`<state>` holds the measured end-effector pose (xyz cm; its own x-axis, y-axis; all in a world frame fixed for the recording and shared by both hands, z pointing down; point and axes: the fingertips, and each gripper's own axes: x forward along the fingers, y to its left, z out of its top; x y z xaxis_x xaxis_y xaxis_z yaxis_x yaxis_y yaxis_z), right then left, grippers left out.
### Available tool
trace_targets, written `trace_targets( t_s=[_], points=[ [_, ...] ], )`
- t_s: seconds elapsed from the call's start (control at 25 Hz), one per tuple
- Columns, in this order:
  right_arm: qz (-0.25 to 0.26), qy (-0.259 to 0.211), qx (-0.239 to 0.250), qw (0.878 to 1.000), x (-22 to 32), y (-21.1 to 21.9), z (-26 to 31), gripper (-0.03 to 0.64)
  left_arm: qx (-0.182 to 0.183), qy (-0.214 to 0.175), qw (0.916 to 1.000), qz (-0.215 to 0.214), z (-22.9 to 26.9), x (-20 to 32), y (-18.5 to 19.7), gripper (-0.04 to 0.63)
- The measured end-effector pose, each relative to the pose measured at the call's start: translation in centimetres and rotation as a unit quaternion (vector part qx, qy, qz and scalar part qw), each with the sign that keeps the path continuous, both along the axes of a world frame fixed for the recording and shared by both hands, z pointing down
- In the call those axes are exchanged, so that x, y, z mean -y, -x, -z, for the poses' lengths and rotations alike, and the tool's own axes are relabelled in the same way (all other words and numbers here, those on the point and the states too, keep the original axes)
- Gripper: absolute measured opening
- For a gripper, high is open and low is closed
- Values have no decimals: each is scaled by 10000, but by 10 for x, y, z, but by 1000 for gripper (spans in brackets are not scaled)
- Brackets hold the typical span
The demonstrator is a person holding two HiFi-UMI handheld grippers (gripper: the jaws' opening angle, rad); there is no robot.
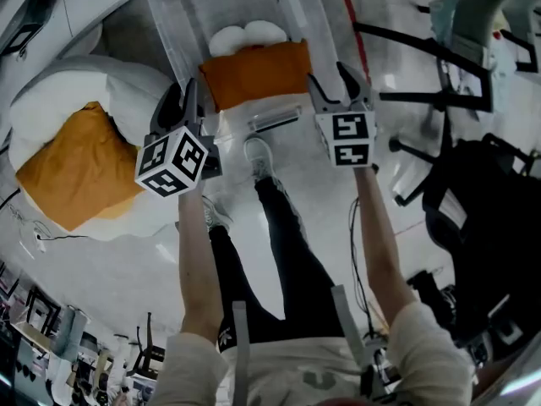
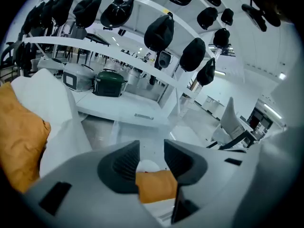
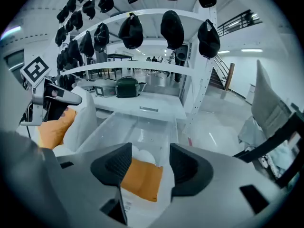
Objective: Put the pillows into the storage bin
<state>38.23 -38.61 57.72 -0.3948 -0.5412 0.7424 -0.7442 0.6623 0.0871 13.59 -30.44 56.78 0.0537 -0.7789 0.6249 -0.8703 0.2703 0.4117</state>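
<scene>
A: Checking left gripper: jaws apart, clamped on nothing, just framing the orange pillow below through the gap
B: Same on right gripper: jaws spread wider, nothing pinched, hovering just above the cloth
A: Locating the pillow: lying flat inside the storage bin, at the near end, between the two grippers in head view
B: Confirmed. Resting partly on a white pillow just beyond, also inside the bin
A: Reading the step as release-and-clear, probably. Lift both grippers straight up, no sideways drag, to avoid snagging soft cloth on a pad
B: Keep jaws spread through the lift. Check the near edge before leaving: looks close to the front wall, can't tell about overhang
A: If riding high, press down flat at both near corners together, not one side alone
B: Looks like free room past the white pillow, so nudge toward the far end to save space for more
A: Likely next target: second orange pillow, well off to the left, on top of the white heap
B: Swing wide of the bin wall on the way over. Take by two opposite edges, one gripper each. Floppy, liable to fold and slip under a single pinch
</scene>
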Motion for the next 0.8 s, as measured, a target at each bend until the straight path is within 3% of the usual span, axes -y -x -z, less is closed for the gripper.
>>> trace_targets(
  t_s=[0.24, 0.4, 0.64, 0.8],
  points=[
    [345, -68, 90, 9993, -14, 36, 15, 225, -60, -27, 9999, 151, 8, -24, 14, 142],
    [517, -30, 290, 9982, -34, 80, 26, 225, -85, -20, 9991, 416, 13, -52, 46, 153],
    [1074, 42, 851, 9906, -103, 186, 45, 225, 134, -243, 9954, 921, 49, -129, 127, 167],
    [1339, -77, 952, 9864, -177, 269, 51, 225, 356, -394, 9916, 1176, 70, -222, 218, 181]
  ],
)
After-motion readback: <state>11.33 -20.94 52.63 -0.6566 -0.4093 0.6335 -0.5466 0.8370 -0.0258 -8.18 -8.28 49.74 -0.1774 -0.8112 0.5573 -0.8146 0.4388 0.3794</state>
